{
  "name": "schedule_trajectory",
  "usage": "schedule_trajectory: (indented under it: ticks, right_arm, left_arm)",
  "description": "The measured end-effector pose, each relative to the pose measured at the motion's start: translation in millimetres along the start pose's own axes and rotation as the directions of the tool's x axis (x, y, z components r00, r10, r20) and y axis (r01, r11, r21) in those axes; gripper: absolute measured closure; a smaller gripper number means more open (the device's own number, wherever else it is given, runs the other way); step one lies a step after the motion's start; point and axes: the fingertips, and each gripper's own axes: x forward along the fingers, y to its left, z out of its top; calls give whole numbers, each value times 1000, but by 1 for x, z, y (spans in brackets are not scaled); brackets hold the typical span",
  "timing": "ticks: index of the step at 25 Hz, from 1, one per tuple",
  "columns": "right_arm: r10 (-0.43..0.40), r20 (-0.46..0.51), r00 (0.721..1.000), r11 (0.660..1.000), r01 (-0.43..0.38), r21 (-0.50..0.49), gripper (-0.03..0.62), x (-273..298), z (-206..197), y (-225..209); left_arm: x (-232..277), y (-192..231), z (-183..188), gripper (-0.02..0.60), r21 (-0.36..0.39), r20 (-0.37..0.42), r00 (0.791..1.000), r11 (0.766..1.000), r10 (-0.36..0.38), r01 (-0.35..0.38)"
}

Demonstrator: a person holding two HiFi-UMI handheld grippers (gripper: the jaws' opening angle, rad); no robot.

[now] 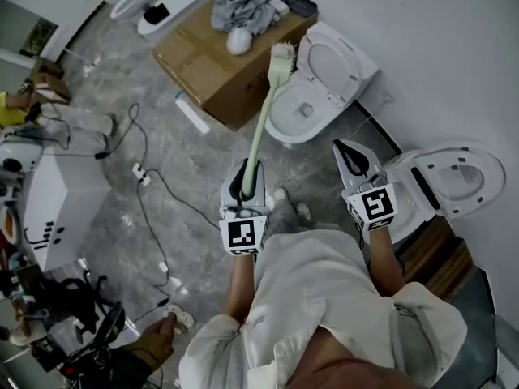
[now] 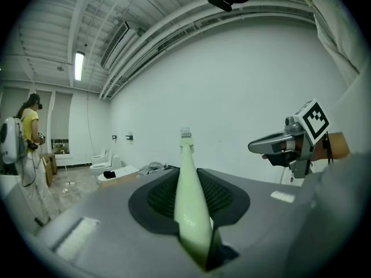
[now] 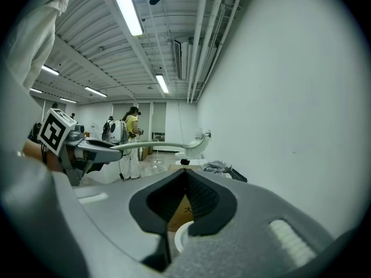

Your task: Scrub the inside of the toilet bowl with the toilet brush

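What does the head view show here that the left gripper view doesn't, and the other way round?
Head view only: the open toilet by the brush's bristle end, and cables on the floor. Left gripper view only: the ceiling lights. Both: the left gripper shut on the toilet brush, and the right gripper, shut and empty.

Your toilet brush (image 1: 261, 128) is pale green; the far toilet (image 1: 280, 126) is white, the box (image 1: 203, 63) brown, the floor (image 1: 186, 168) mottled grey.

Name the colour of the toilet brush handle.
The handle is pale green; left gripper view shows it best.
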Motion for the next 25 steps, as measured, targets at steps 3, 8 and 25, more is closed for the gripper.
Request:
schedule_trajectory:
  ticks: [3,8,25]
  right_arm:
    - [-4,-6,1000,1000,4,4,591,14,-3,-8]
    - [-13,-18,1000,1000,13,12,591,41,-10,-20]
    - [-124,-242,962,977,161,137,591,173,-68,-79]
  left_arm:
    - [17,5,-8,471,6,-12,1000,1000,-22,23]
    - [52,18,-23,471,17,-37,997,997,-72,73]
    - [200,88,-93,471,-36,-224,944,970,-241,239]
